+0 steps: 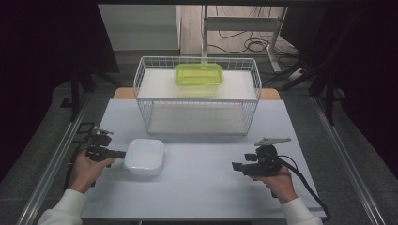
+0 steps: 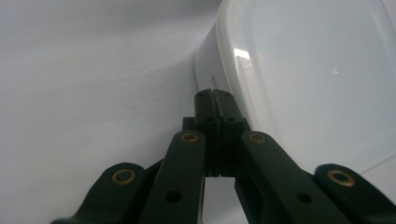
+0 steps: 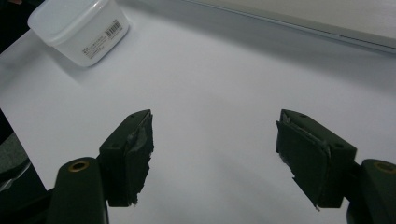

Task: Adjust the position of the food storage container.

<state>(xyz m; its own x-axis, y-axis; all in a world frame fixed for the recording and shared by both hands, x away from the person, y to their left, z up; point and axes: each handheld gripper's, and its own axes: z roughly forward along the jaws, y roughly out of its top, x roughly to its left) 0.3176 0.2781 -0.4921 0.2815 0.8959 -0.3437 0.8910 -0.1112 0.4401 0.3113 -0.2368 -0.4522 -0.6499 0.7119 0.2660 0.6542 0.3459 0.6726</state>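
Note:
A white lidded plastic container (image 1: 145, 156) stands on the pale table (image 1: 202, 192), left of the middle. My left gripper (image 1: 123, 153) lies level at its left side, jaws shut, tips touching the container's edge. In the left gripper view the shut gripper (image 2: 215, 97) meets the container (image 2: 303, 84) just under the lid's rim; I cannot tell if the rim is pinched. My right gripper (image 1: 236, 166) rests at the right, pointing left, open with nothing between its fingers. In the right gripper view that gripper (image 3: 215, 154) stands wide over bare table, the container (image 3: 77, 30) far off.
A white wire basket (image 1: 145, 112) stands at the back middle of the table. A green lidded container (image 1: 199, 75) sits on its upper shelf. The table's front edge lies just behind both hands. Metal rails run along both sides.

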